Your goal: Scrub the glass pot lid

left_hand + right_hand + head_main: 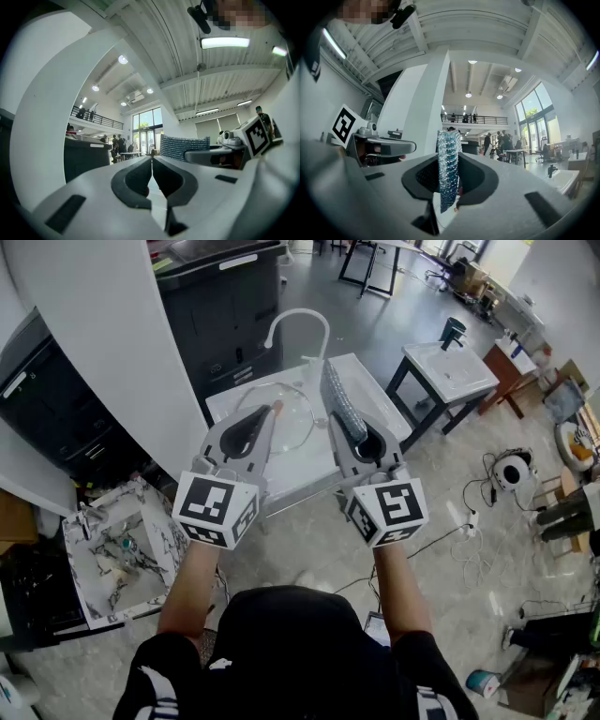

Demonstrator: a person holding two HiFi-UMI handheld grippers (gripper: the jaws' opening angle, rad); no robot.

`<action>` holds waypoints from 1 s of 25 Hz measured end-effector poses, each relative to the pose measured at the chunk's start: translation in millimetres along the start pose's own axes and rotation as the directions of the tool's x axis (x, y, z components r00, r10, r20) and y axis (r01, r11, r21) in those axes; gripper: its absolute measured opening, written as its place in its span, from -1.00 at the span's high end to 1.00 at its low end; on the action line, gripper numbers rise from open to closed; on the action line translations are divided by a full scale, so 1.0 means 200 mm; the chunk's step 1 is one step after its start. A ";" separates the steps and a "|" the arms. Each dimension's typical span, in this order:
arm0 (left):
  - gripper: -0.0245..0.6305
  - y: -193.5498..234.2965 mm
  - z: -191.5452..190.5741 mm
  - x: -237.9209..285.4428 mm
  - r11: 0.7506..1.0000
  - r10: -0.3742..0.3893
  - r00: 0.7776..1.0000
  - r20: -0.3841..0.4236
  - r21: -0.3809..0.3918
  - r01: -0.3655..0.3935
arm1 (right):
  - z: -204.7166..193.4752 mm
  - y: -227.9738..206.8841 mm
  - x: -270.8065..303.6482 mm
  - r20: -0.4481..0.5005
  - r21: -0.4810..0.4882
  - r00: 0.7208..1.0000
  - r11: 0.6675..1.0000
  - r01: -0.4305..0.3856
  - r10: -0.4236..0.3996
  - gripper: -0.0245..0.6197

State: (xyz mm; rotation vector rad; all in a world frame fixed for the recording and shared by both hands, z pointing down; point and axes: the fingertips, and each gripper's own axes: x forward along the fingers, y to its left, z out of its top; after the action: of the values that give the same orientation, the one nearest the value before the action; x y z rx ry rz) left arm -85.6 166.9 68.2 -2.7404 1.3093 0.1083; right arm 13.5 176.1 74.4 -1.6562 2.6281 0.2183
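Both grippers sit closest to the lens, held up side by side and roughly level. The left gripper [271, 411] [152, 161] has its 2 jaws pressed together with nothing between them. The right gripper [345, 423] [450, 161] is clamped on a sparkly blue-grey pad [339, 401] [449, 140], which stands on edge between the jaws and sticks out past their tips.

The lid [298, 418] lies flat on the white sink [319, 463], below and just beyond the jaw tips in the head view. Neither gripper view shows it; both look out level across the hall, so I judge that both tools are up off the glass and neither touches it. At the sink's far edge stands a white faucet [298, 320], with no water running that I can see.

As for progress, the scrubbing tool is in hand, so that step is done. The pictures show no suds or water on the lid, and the glass is too small and clear to tell whether it has been rubbed at all. What seems to be left is bringing the pad down onto the glass, probably steadying the lid with the left gripper, and working over the surface.
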 end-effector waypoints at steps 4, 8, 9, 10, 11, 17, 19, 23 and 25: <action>0.90 0.00 0.00 0.01 1.000 0.012 1.000 0.000 0.001 -0.012 | 0.00 -0.02 -0.01 0.014 0.030 1.000 1.000 -0.006 0.005 0.70; 0.90 0.00 -0.01 0.01 1.000 0.024 1.000 -0.005 0.003 -0.024 | -0.02 -0.02 -0.01 0.007 0.028 1.000 0.999 -0.015 0.015 0.70; 0.90 0.00 -0.01 0.01 1.000 0.029 1.000 -0.007 0.003 -0.029 | -0.02 -0.03 -0.01 0.007 0.029 1.000 0.999 -0.020 0.020 0.70; 0.90 0.00 -0.02 0.01 0.999 0.034 0.999 -0.009 0.005 -0.034 | -0.03 -0.03 -0.01 0.008 0.031 1.000 0.999 -0.026 0.025 0.70; 0.90 -0.01 -0.02 0.02 0.999 0.040 0.999 -0.010 0.006 -0.040 | -0.03 -0.04 -0.02 0.009 0.031 0.999 0.999 -0.032 0.032 0.70; 0.90 -0.06 -0.06 0.05 0.997 0.071 0.997 -0.021 0.017 -0.071 | -0.08 -0.09 -0.03 0.006 0.040 0.998 0.997 -0.071 0.070 0.70; 0.90 -0.08 -0.07 0.06 0.996 0.084 0.996 -0.022 0.022 -0.084 | -0.10 -0.12 -0.04 0.009 0.045 0.996 0.995 -0.085 0.085 0.70; 0.90 -0.11 -0.10 0.07 0.994 0.109 0.994 -0.029 0.021 -0.109 | -0.14 -0.17 -0.05 0.006 0.053 0.995 0.993 -0.104 0.104 0.70; 0.90 -0.13 -0.12 0.08 0.993 0.118 0.992 -0.037 0.019 -0.117 | -0.16 -0.19 -0.06 0.001 0.060 0.994 0.992 -0.112 0.112 0.70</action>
State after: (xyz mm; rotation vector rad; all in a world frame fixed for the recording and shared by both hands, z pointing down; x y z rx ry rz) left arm -54.5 167.0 91.5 -2.6627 1.4744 0.0543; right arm 54.3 166.4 103.6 -1.4946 2.7034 0.1389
